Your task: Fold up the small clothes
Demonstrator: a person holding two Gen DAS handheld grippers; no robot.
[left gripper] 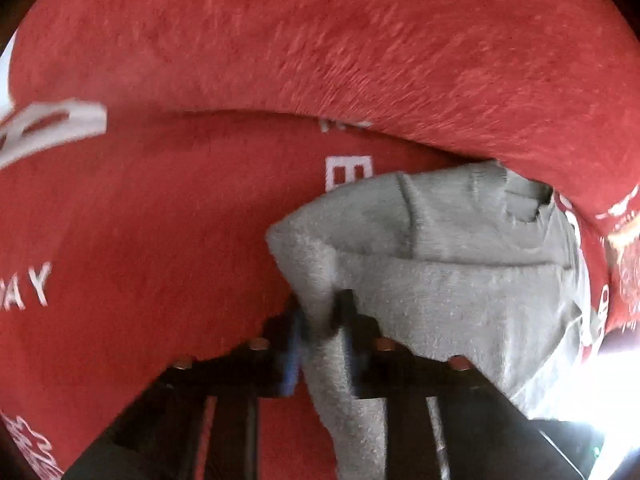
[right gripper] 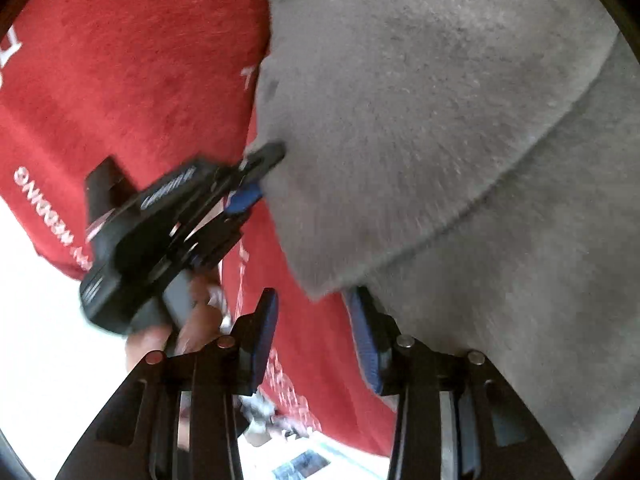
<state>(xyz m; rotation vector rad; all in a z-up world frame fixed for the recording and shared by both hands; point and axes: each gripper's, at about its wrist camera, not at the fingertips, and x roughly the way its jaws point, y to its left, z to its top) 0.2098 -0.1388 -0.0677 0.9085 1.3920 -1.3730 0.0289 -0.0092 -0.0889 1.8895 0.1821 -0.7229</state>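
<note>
Left tongs [left gripper: 320,320] clamped on grey garment's [left gripper: 440,280] edge; right tongs [right gripper: 312,320] apart, garment corner hanging between them

One grey garment [right gripper: 440,128], one red printed cloth [right gripper: 120,80], two grippers, prob. one hand [right gripper: 188,320] visible.

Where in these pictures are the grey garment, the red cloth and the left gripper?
grey garment [right gripper: 440,120]: right wrist view, its broad middle.
red cloth [left gripper: 160,220]: left wrist view, bare flat part.
left gripper [left gripper: 320,320]: left wrist view, between its fingertips, shut on the garment's edge.
</note>
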